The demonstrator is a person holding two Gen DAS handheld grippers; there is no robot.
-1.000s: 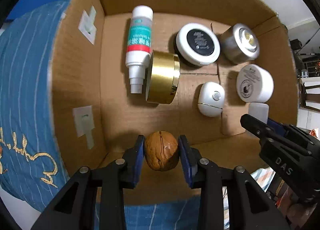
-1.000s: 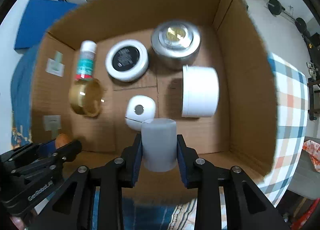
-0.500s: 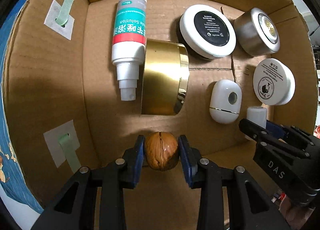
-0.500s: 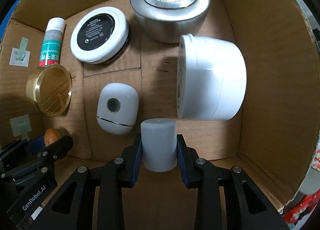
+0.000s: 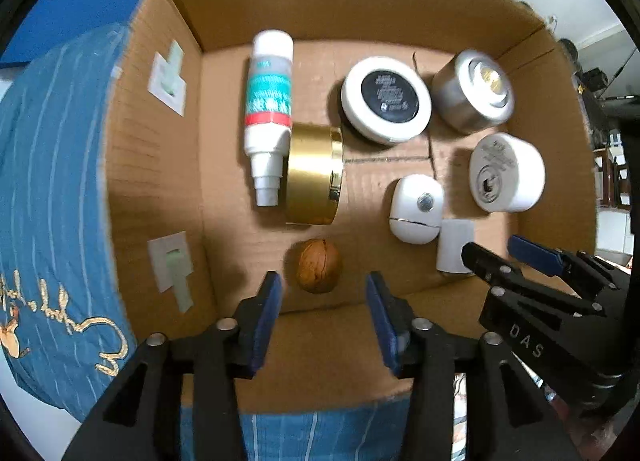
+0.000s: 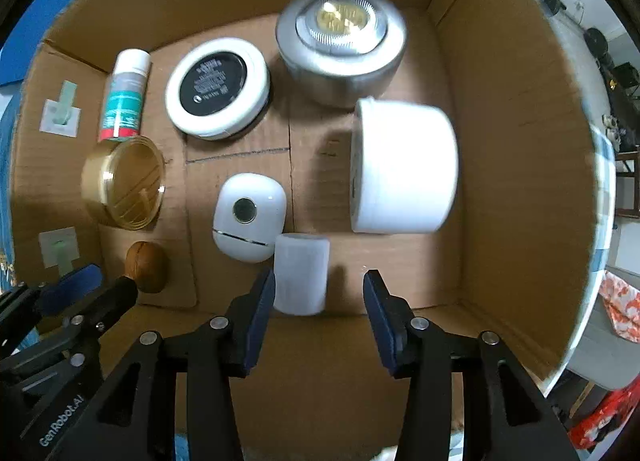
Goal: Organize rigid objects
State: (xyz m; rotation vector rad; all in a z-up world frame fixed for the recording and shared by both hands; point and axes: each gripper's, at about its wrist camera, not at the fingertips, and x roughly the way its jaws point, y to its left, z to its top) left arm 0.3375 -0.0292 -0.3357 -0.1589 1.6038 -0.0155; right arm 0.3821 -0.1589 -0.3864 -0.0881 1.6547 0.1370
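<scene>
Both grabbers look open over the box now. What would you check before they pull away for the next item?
1. Left hand-held gripper open, clear of walnut: ok.
2. Right hand-held gripper open: ok.
3. Right gripper clear of the small white cylinder: cannot tell, its left finger sits very close.
4. Walnut resting on the cardboard box floor: ok.
5. Cylinder upright beside the white egg-shaped case: ok.
6. The two grippers apart from each other: ok.
</scene>
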